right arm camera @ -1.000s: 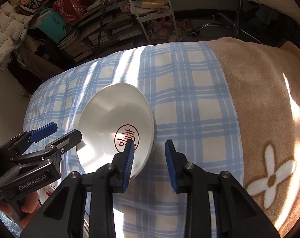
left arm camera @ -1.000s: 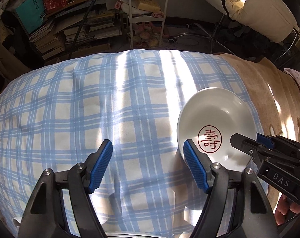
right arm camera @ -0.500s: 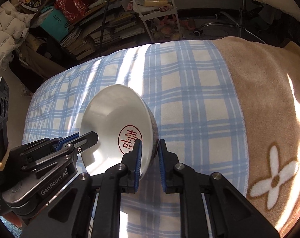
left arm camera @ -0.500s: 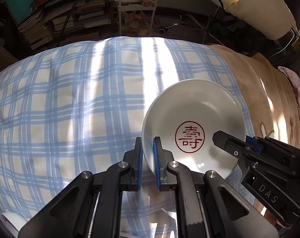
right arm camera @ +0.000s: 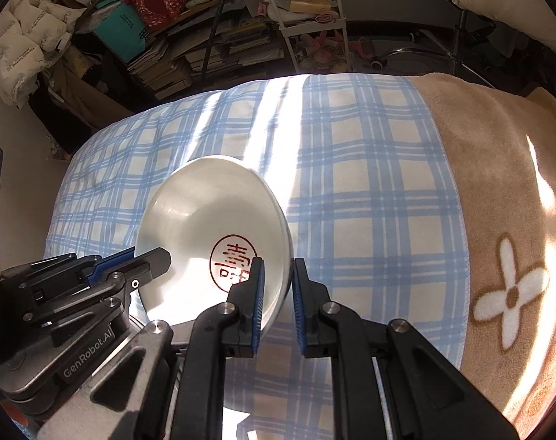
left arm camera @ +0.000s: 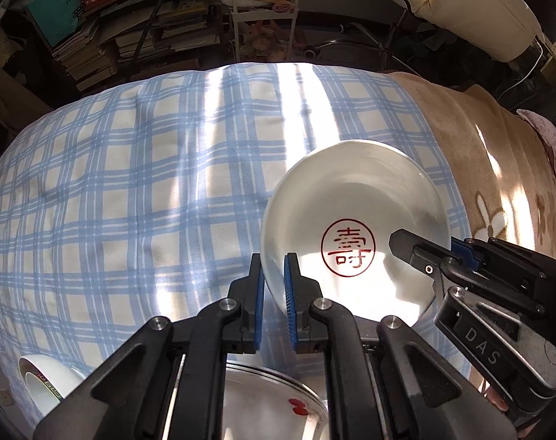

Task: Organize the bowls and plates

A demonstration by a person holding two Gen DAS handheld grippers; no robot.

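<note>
While my left gripper [left arm camera: 274, 286] clamps the near-left rim of the white bowl [left arm camera: 355, 198] over the blue plaid cloth [left arm camera: 131, 183], my right gripper [right arm camera: 278, 293] pinches the opposite rim, plate [left arm camera: 274, 403] below mostly hidden behind fingers, small bowl [left arm camera: 44, 379] cut off lower left.

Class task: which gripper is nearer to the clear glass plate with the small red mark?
Left. The left gripper, shut on the white bowl's rim, hangs just above the clear glass plate. The right gripper clamps the bowl's opposite rim, farther away.
</note>
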